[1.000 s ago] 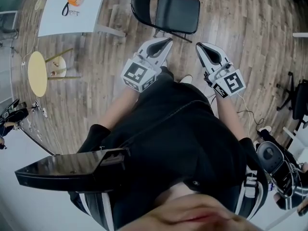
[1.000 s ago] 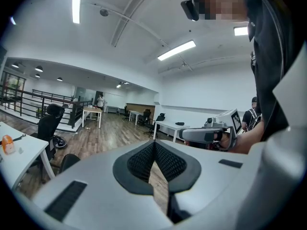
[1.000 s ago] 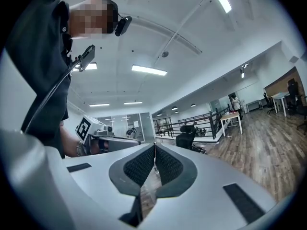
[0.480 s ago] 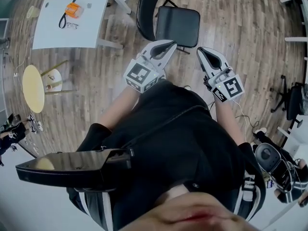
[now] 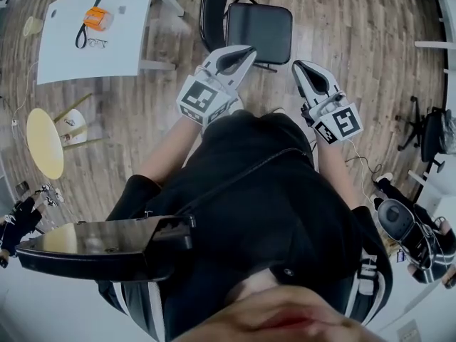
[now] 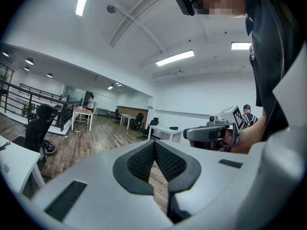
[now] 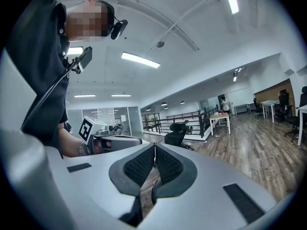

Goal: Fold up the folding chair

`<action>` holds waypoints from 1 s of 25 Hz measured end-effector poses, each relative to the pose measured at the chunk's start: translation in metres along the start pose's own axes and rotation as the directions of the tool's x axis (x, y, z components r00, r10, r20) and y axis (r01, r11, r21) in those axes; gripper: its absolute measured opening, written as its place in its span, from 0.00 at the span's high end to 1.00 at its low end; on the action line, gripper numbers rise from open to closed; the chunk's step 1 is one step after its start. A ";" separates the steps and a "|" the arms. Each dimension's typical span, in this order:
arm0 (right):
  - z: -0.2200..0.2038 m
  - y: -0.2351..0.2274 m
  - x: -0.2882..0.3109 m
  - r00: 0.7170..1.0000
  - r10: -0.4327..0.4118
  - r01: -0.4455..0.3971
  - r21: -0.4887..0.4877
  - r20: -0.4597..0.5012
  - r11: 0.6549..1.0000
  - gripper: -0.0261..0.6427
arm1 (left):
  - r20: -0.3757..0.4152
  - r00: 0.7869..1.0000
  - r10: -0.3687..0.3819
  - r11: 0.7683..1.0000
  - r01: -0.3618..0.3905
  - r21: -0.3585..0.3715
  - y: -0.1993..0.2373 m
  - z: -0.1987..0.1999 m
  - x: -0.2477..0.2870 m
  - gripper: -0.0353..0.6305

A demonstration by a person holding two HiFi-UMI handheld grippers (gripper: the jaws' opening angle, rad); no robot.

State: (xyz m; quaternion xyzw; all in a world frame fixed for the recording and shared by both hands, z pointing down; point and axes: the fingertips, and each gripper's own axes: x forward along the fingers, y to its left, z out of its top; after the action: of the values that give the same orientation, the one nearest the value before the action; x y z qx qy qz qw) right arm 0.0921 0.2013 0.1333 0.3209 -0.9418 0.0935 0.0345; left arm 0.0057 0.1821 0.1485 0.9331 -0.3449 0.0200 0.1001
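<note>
Both grippers level, side by side in front of me. Left gripper point(image 5: 241, 51): jaws pressed together, nothing between them. Right gripper point(image 5: 302, 68): same, shut and empty. Chair point(image 5: 258, 31) stands unfolded on the floor point(image 5: 356, 27) just beyond both tips; table point(image 5: 64, 45) lies to its left

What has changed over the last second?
The left gripper and right gripper have edged toward the chair; the left now overlaps its seat in the head view. Nothing was taken hold of. Both stay shut and empty; the chair stays unfolded.
</note>
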 end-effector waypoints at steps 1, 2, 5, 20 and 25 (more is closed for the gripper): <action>0.000 -0.002 0.002 1.000 -0.001 0.001 0.001 -0.004 1.000 0.94 | 0.001 1.000 0.001 1.000 -0.001 -0.005 0.002 0.000 0.001 0.94; -0.001 -0.005 0.003 1.000 0.000 0.000 0.002 -0.007 1.000 0.94 | 0.001 1.000 0.003 1.000 -0.003 -0.010 0.005 -0.001 0.003 0.94; -0.003 -0.018 0.007 1.000 0.008 -0.007 0.010 -0.014 1.000 0.94 | -0.008 1.000 0.014 1.000 -0.014 -0.019 0.010 -0.004 0.012 0.94; -0.014 -0.136 0.027 0.987 0.162 -0.160 0.066 -0.017 0.985 0.94 | -0.074 0.985 0.155 0.988 -0.156 -0.010 0.040 0.000 0.115 0.94; -0.034 -0.166 0.035 0.975 0.219 -0.214 0.098 -0.045 0.972 0.94 | -0.102 0.975 0.200 0.979 -0.203 -0.024 0.047 -0.005 0.147 0.94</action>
State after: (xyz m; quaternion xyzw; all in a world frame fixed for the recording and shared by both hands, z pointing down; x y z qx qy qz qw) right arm 0.1658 0.0581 0.1968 0.2147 -0.9646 0.1492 0.0354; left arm 0.0868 0.0544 0.1773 0.8893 -0.4325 0.0704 0.1305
